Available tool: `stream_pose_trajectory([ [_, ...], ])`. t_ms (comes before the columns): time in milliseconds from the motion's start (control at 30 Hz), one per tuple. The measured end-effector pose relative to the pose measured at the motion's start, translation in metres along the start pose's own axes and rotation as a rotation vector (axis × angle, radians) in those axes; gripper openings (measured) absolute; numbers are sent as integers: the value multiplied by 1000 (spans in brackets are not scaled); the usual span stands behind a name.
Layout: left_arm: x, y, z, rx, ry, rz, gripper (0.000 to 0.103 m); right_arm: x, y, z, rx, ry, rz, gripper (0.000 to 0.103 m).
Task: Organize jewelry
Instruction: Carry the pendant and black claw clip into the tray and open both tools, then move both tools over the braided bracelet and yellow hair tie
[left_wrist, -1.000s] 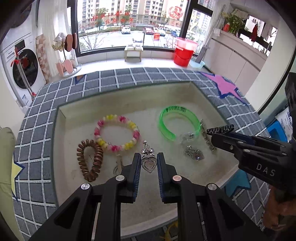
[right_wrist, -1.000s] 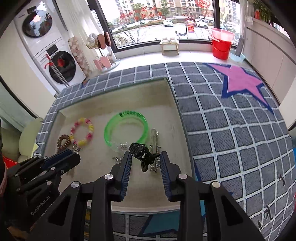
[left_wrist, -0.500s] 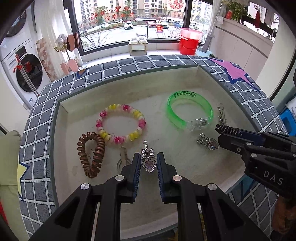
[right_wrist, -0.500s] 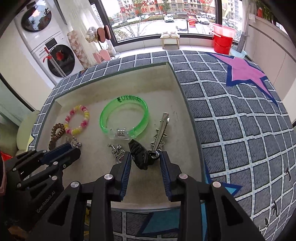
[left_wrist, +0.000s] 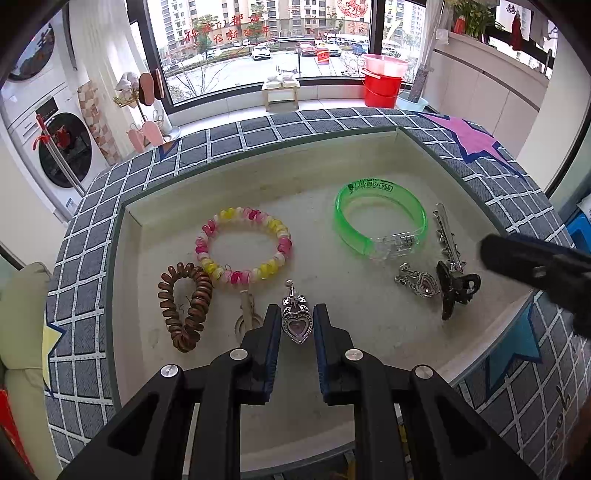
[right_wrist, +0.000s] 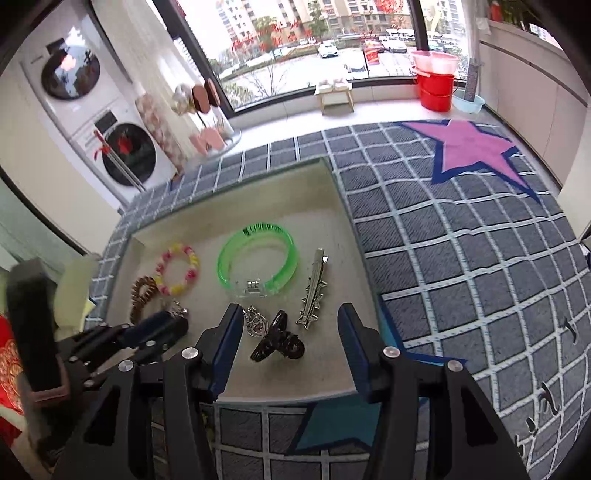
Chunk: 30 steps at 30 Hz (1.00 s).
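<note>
Two black hand-held grippers are seen, each built of angular, matte linkage arms. On the left gripper (left_wrist: 294, 328), blue ribbed pads line the inner faces of the fingers (left_wrist: 271, 332), and round silver screws are set along each arm toward six o'clock. Triangular cut-outs are noted in the outer links. The right gripper (right_wrist: 288, 339) is made to the same pattern: black fingers, blue pads (right_wrist: 227, 345), silver screw heads in pairs. From the left camera, its body is caught at three o'clock, blurred, with a blue edge along the top.
</note>
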<state>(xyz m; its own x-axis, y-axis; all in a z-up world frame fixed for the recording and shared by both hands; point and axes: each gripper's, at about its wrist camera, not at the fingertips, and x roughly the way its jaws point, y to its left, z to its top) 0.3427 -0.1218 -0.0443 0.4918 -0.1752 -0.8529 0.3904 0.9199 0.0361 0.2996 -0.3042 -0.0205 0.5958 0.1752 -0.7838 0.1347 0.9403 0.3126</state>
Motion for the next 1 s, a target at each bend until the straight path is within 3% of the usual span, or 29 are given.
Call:
stream_pose_trajectory([
  [300, -6, -2, 2, 7, -26, 12, 33, -30, -12, -13, 52, -36, 34, 57],
  [333, -7, -2, 3, 8, -34, 15, 36, -31, -12, -15, 56, -37, 36, 57],
  [367, -10, -2, 3, 6, -43, 18, 74, -33, -13, -17, 60, -36, 41, 57],
  [400, -12, -1, 4, -1, -53, 23, 98, -34, -13, -19, 62, -35, 42, 57],
  [433, -17, 0, 4, -14, -81, 36, 103, -34, -13, -21, 62, -34, 43, 57],
  [467, -24, 1, 4, -18, -118, 38, 103, -35, -14, -23, 65, -31, 44, 57],
  [700, -46, 8, 1, -23, -159, 58, 103, -36, -15, -40, 79, -8, 43, 58],
  [800, -58, 13, -7, -26, -176, 72, 103, -38, -13, -48, 76, -1, 42, 79],
  [1000, -79, 22, -31, -43, -169, 56, 103, -47, -9, -64, 80, -14, 41, 88],
])
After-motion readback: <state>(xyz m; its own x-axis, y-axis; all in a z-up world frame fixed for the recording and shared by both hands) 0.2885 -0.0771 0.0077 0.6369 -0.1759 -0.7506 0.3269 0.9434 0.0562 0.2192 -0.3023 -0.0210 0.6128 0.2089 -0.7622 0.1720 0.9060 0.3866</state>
